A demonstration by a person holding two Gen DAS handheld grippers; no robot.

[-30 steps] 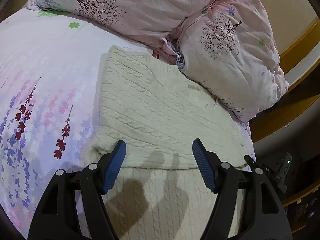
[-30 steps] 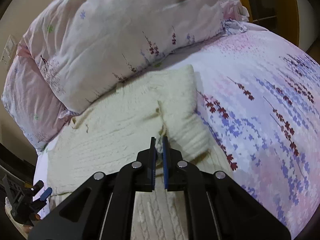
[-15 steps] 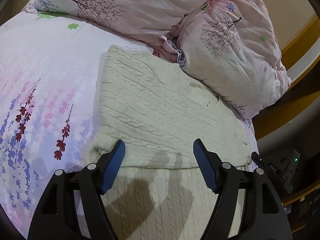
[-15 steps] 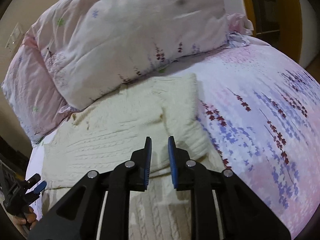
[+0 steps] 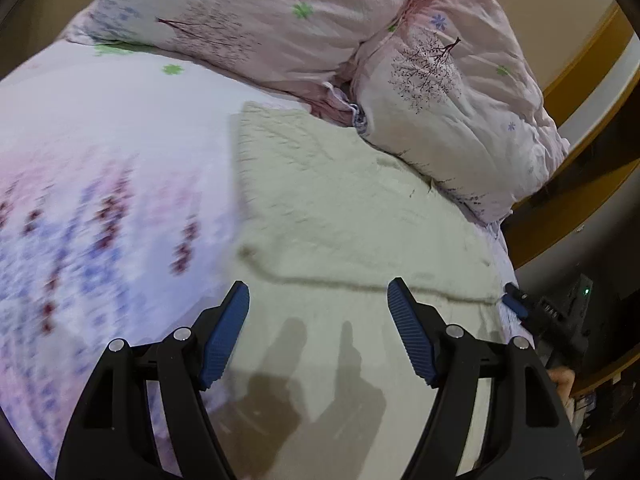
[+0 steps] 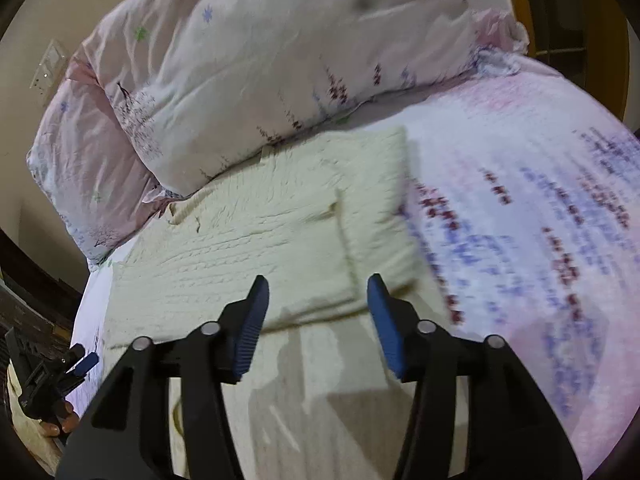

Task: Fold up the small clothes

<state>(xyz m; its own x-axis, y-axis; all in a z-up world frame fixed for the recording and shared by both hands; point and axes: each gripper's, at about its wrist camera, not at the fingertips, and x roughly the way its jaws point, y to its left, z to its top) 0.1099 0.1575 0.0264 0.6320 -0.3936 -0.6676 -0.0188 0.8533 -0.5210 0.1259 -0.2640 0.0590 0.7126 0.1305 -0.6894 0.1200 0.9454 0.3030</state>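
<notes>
Right gripper (image 6: 316,296), its jaws opening with nothing between them, and left gripper (image 5: 318,300), jaws wide apart and empty, hover over a cream knit sweater (image 5: 340,208) on the bed (image 5: 100,140); its folded edge runs crosswise just ahead of both, equally near.

One cream knitted garment (image 5: 340,208), two pillows (image 5: 280,20), one bedsheet (image 5: 100,140).

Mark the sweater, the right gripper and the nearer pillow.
sweater (image 6: 248,256), right wrist view, on the knitted top layer.
right gripper (image 6: 318,294), right wrist view, midway between its blue fingertips; jaws opening, nothing between them.
pillow (image 5: 452,92), left wrist view, on its printed front.
</notes>
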